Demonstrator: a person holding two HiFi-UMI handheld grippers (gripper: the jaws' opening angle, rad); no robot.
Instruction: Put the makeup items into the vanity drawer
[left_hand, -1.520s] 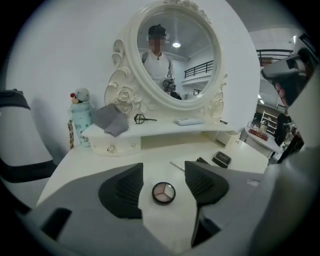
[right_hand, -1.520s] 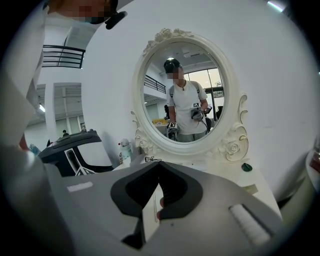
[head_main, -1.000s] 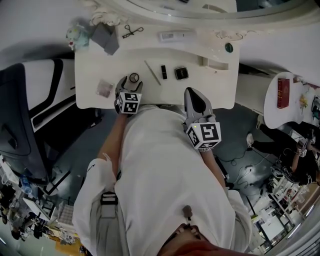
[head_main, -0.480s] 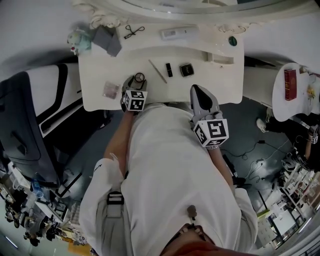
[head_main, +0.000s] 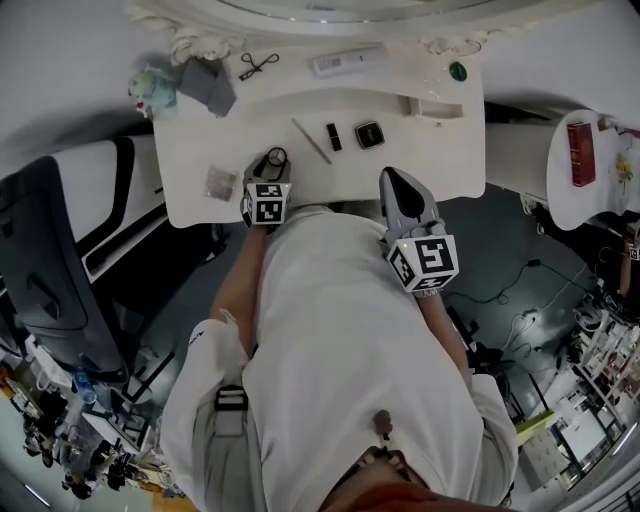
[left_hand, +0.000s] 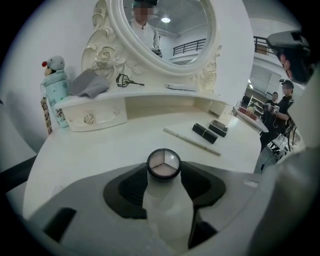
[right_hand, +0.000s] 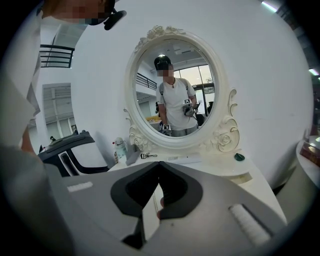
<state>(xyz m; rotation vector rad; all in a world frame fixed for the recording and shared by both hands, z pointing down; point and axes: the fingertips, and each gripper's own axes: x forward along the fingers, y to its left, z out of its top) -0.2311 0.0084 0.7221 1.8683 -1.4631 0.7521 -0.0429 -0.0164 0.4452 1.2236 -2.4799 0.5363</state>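
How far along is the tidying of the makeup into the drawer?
Nothing looks put away yet. In hand: the left claw has just been closing and now pinches the round compact, which sits on the tabletop. Left to do: the pencil, lipstick and square case lie untouched further along, and the right claw is shut, holding none of them.

In the head view the person's torso (head_main: 340, 330) covers the vanity table's (head_main: 200, 140) near edge, and the mirror (head_main: 320, 8) is cut off at the top. There the left gripper (head_main: 275, 162), whose jaws have just been closing on the eyeshadow compact (left_hand: 163, 164), hides its fingertips under its marker cube. The right gripper's (right_hand: 159, 164) closed jaws block most of the tabletop. The flat packet (head_main: 220, 182) is too small to identify.
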